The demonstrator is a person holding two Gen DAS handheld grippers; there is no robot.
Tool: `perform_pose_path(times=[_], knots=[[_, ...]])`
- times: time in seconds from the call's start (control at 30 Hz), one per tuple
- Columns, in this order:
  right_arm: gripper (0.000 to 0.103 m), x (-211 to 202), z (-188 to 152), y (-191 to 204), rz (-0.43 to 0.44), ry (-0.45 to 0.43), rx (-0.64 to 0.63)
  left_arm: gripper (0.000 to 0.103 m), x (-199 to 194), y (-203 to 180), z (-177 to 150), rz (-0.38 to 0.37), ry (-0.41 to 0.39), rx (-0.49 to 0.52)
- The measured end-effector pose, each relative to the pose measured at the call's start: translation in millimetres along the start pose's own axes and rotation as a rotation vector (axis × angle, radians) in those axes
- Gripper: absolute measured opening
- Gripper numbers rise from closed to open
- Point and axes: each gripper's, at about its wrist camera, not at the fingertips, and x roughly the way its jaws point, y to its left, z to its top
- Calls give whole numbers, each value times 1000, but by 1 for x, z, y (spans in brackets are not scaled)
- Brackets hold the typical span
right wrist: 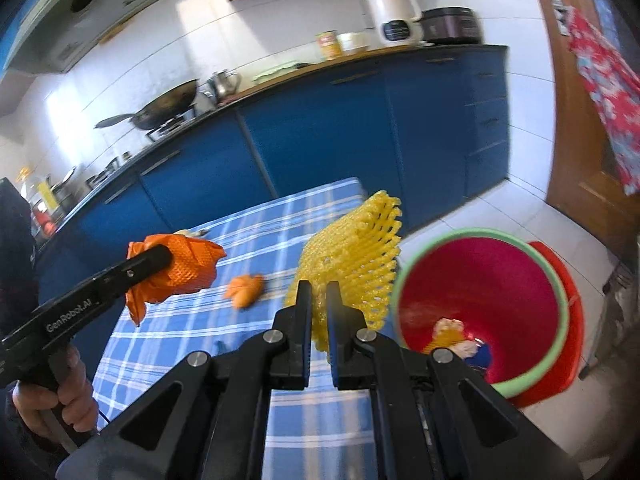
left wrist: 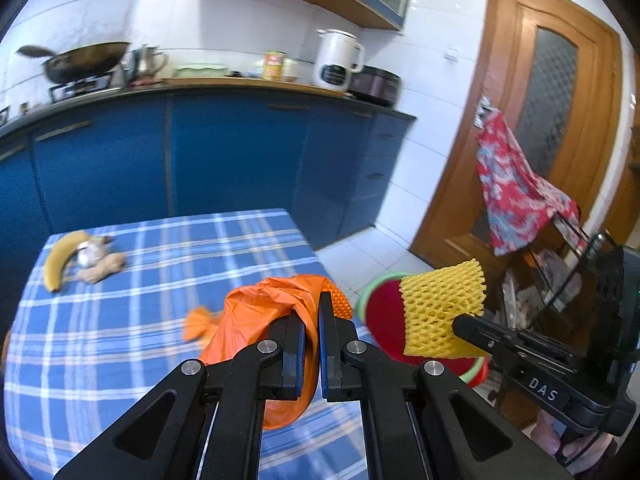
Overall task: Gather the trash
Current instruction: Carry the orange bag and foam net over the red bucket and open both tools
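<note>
Yellow foam fruit net (right wrist: pixel 352 264) pinched between the right gripper (right wrist: pixel 319 296) jaws, hanging in the air past the desk edge, just beside the bin's rim but not quite over the mouth yet. Best bet: carry it a bit further right until fully above the red bin (right wrist: pixel 520 276), then let go; being so light and springy, could easily catch the green rim and bounce to the floor otherwise. Looks like stretchy open mesh, squashed flat where clamped, flared at the free end. Already some scraps sitting at the bottom of the bin.

Left gripper (left wrist: pixel 312 308) jaws closed on a crumpled orange plastic bag (left wrist: pixel 260 312), held just above the blue checked desk (left wrist: pixel 160 320). Small orange scrap (right wrist: pixel 244 290) lying on the cloth, blurry. Further back: banana (left wrist: pixel 60 260) next to ginger (left wrist: pixel 102 266) and what might be garlic, probably not trash.
</note>
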Motion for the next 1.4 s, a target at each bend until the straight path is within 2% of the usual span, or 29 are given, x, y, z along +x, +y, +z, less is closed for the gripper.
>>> perform_pose_path(times=[0.23, 0.53, 0.7, 0.83, 0.9, 1.0, 1.07, 1.17, 1.4], knots=[[10, -8, -8, -51, -63, 2, 74, 5, 38, -48, -2, -63, 61, 76], [12, -3, -18, -102, -104, 26, 161, 5, 95, -90, -11, -124, 160, 128], [12, 7, -24, -119, -122, 44, 191, 5, 124, -106, -20, -136, 210, 153], [13, 11, -27, -132, -144, 45, 212, 5, 142, -111, -27, -106, 238, 144], [14, 15, -29, -139, -154, 52, 224, 7, 150, -112, -30, -102, 257, 138], [24, 23, -33, -150, -161, 71, 250, 21, 156, -112, -34, -93, 276, 144], [27, 28, -36, -156, -165, 79, 269, 40, 158, -112, -36, -84, 272, 146], [31, 32, -38, -163, -168, 84, 295, 43, 159, -111, -35, -79, 263, 148], [33, 28, -38, -169, -168, 67, 325, 44, 155, -104, -33, -77, 264, 130]])
